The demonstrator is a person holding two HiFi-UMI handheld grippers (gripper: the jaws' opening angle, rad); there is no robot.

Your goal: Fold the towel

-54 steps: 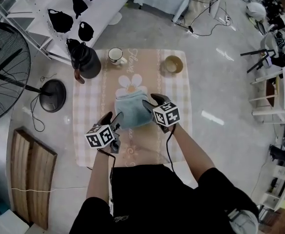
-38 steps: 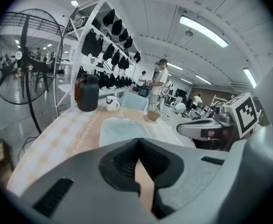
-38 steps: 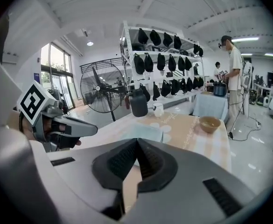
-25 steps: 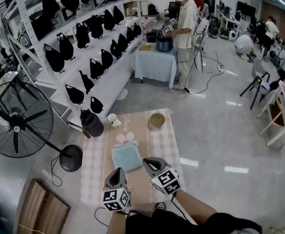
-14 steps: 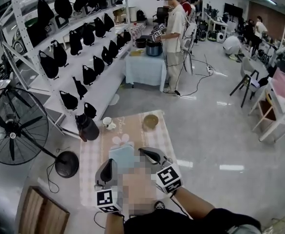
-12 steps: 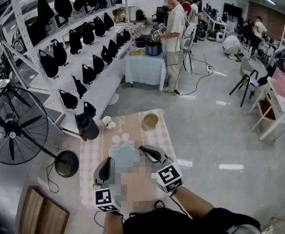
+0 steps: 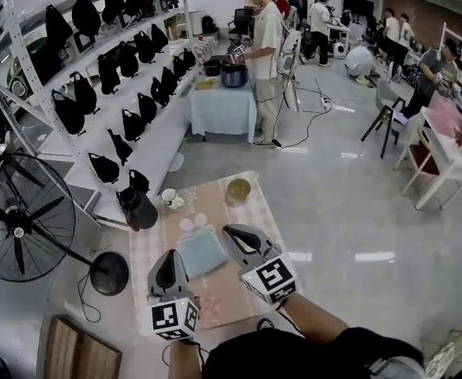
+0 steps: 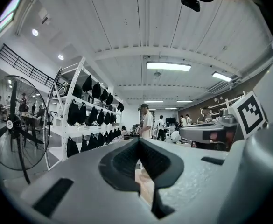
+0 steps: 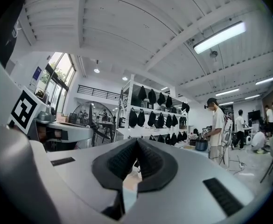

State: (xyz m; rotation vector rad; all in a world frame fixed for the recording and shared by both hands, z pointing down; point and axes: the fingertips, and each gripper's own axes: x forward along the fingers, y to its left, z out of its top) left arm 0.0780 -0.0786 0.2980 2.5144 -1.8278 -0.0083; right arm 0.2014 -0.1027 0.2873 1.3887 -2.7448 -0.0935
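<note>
Bright, even light from ceiling strip lights (image 8: 168, 66); glare patches on the floor (image 7: 377, 256); strong fisheye curvature, dark vignetted corners.

**Both tongs closed and empty, held level**

The left tongs (image 7: 168, 260) are held at the lower left of the head view, the jaws pressed together with nothing between them. The right tongs (image 7: 232, 233) are carried just beside them, reaching a little further forward, and are likewise closed on nothing. Both are pointed forward and roughly level. The right forearm (image 7: 317, 324) is seen bare below a dark sleeve. Little of the left arm is shown.
</note>
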